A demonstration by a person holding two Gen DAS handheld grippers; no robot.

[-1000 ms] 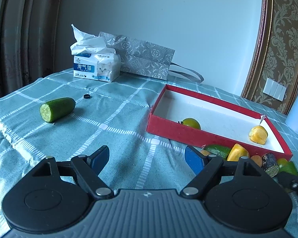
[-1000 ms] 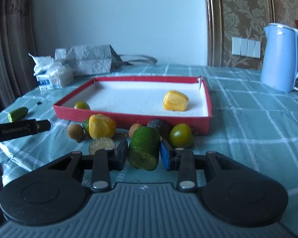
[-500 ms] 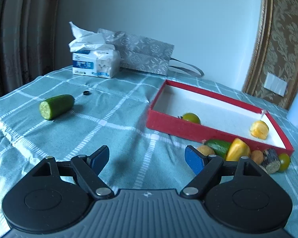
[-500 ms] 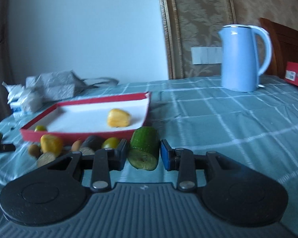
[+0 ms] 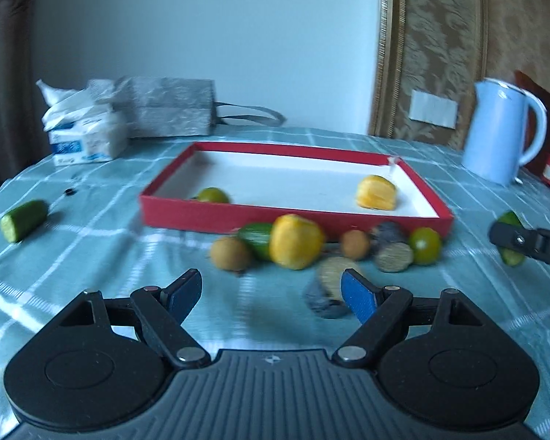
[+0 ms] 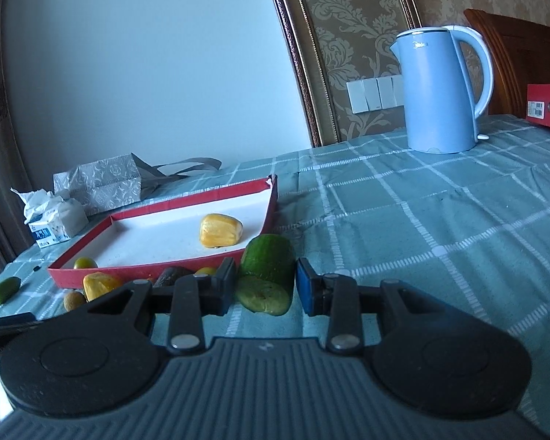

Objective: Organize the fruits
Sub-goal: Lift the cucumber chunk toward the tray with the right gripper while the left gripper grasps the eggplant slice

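Blurred fruit pile, left-wrist view

text: "Midea" | on: blue kettle | other labels: too blurred to read

Tablecloth woven cloth, matt; kettle smooth glossy plastic; tray red card (white inside); grippers matt black plastic.

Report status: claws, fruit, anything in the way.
Right claw shut on cucumber. Left claw open, empty. Two fruits in tray, pile outside it. Nothing in the way.
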